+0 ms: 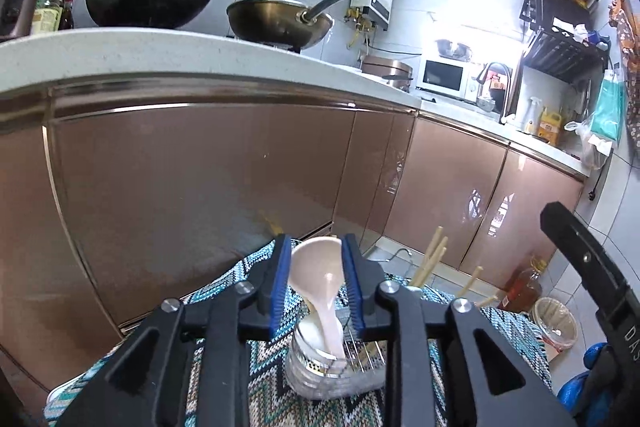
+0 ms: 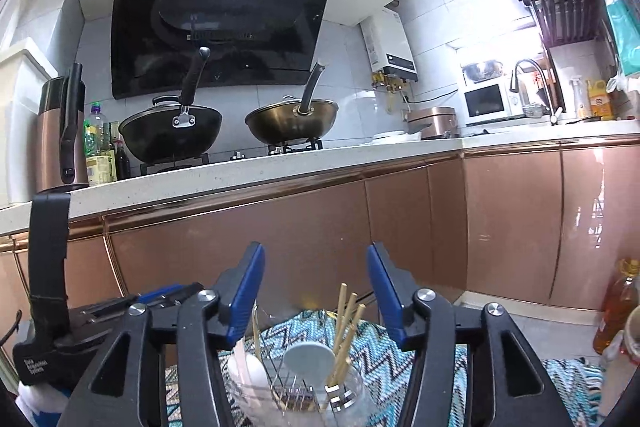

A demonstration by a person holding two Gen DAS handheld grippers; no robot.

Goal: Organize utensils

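My left gripper (image 1: 316, 267) is shut on a pale pink spoon (image 1: 316, 277), bowl up between the blue pads, its handle reaching down into a clear utensil holder (image 1: 320, 371) with a wire divider, standing on a zigzag cloth (image 1: 516, 331). Wooden chopsticks (image 1: 430, 259) stick up behind. In the right wrist view my right gripper (image 2: 316, 291) is open and empty above the same holder (image 2: 296, 395), which holds a white spoon (image 2: 248, 367), a grey-blue spoon (image 2: 310, 357) and chopsticks (image 2: 346, 327). The left gripper's body (image 2: 48, 287) shows at the left.
Brown cabinet doors (image 2: 280, 227) and a white counter (image 2: 240, 171) rise behind the cloth, with two woks (image 2: 172, 131) on the stove. An oil bottle (image 2: 616, 307) stands on the floor at right. The right gripper's body (image 1: 592, 267) shows at right in the left wrist view.
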